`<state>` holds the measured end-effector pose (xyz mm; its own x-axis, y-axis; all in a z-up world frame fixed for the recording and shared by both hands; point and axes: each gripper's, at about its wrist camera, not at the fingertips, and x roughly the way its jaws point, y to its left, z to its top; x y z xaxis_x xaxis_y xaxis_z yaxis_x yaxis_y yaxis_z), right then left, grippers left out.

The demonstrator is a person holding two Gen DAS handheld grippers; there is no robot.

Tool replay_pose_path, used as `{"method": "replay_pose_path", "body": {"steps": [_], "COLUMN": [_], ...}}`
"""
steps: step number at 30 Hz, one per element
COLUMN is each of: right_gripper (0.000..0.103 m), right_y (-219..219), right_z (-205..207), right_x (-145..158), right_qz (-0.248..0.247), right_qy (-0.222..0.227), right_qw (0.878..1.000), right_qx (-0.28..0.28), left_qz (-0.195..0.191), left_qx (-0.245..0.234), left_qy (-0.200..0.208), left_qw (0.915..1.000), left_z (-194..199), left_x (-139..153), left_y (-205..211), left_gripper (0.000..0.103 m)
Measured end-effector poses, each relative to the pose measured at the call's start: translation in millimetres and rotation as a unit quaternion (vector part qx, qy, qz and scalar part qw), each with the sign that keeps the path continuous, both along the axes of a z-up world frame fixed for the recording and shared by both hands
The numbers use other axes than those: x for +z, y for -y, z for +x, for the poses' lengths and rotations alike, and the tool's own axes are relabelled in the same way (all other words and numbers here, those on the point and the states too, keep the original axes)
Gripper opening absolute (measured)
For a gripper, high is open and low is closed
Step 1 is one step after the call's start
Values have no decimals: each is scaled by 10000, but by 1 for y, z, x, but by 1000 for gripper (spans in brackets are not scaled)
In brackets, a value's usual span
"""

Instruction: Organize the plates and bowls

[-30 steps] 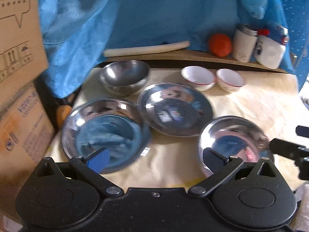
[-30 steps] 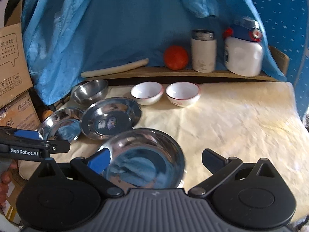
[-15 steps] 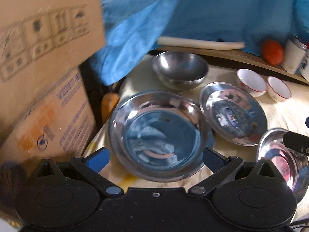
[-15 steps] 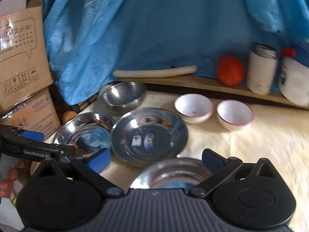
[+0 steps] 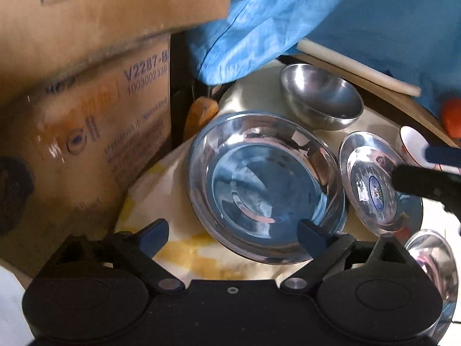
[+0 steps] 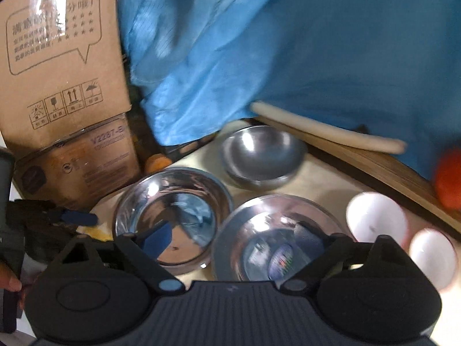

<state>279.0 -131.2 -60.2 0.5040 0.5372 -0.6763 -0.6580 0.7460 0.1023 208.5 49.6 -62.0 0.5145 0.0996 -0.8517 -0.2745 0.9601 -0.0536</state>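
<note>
A large steel plate (image 5: 265,190) lies at the table's left end. My left gripper (image 5: 232,236) hovers at its near rim, jaws closing, one fingertip over the rim, the other over the cloth, nothing pressed. A steel plate with a label (image 6: 276,236) sits under my right gripper (image 6: 239,239). Its jaws are closing and grip nothing, with one fingertip over the left steel plate (image 6: 173,213). A deep steel bowl (image 6: 262,155) stands behind them. Two white bowls (image 6: 377,216) (image 6: 432,256) are at the right. A third steel plate (image 5: 432,259) is nearest, partly hidden.
Stacked cardboard cartons (image 5: 86,144) stand close to the table's left edge, with an orange object (image 5: 201,112) in the gap. Blue fabric (image 6: 288,43) hangs behind. A wooden ledge (image 6: 374,161) at the back carries a pale stick (image 6: 325,132) and an orange ball (image 6: 449,178).
Both views have swung left. My left gripper now sits over the large plate by the cartons. My right gripper left the near plate and came over the labelled plate. Both jaws look slightly narrower.
</note>
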Motion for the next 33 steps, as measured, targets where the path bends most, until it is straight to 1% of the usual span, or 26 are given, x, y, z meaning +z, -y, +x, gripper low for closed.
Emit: {"method": "replay_pose_path", "body": {"steps": [2, 4, 6, 10, 12, 14, 20, 25, 28, 29, 30, 31, 33], "right_gripper": [89, 83, 82, 77, 74, 66, 59, 52, 44, 41, 40, 33, 27], "right_y": [-10, -19, -29, -45, -53, -60, -69, -74, -76, -76, -76, -76, -74], "right_z": [12, 24, 34, 48, 55, 60, 70, 79, 81, 81, 81, 82, 84], "right_x": [-2, -5, -8, -19, -25, -31, -41, -51, -56, -57, -57, -58, -58], "right_qz": [-49, -125, -196, -366, -427, -506, -659, -746, -759, -762, -761, -752, -728], "right_qy": [-89, -189, -295, -444, -560, -657, -730, -834, -893, -889, -896, -914, -912], "right_qw": [9995, 9981, 9958, 9920, 9901, 9888, 9877, 9868, 9866, 9869, 9874, 9879, 9891], "right_qx": [307, 572, 839, 1122, 1213, 1242, 1212, 1170, 1138, 1108, 1064, 1007, 903], "left_qz": [-101, -194, -267, -341, -359, -390, -509, -595, -674, -721, -768, -799, -817], "left_qx": [137, 291, 449, 685, 762, 817, 994, 1086, 1105, 1112, 1113, 1118, 1167], "left_qy": [-15, -33, -49, -27, -13, 8, 92, 151, 194, 219, 237, 239, 255], "left_qw": [9999, 9994, 9986, 9971, 9964, 9959, 9937, 9922, 9914, 9909, 9905, 9902, 9895], "left_z": [0, 0, 0, 0, -1, -1, -6, -7, -8, -9, -9, -8, -8], "left_x": [-3, -6, -9, -11, -12, -12, -12, -13, -14, -14, -14, -15, -16], "left_y": [0, -1, -2, -4, -4, -4, -7, -10, -11, -11, -11, -11, -12], "left_gripper": [90, 89, 87, 87, 83, 80, 66, 62, 56, 52, 45, 43, 40]}}
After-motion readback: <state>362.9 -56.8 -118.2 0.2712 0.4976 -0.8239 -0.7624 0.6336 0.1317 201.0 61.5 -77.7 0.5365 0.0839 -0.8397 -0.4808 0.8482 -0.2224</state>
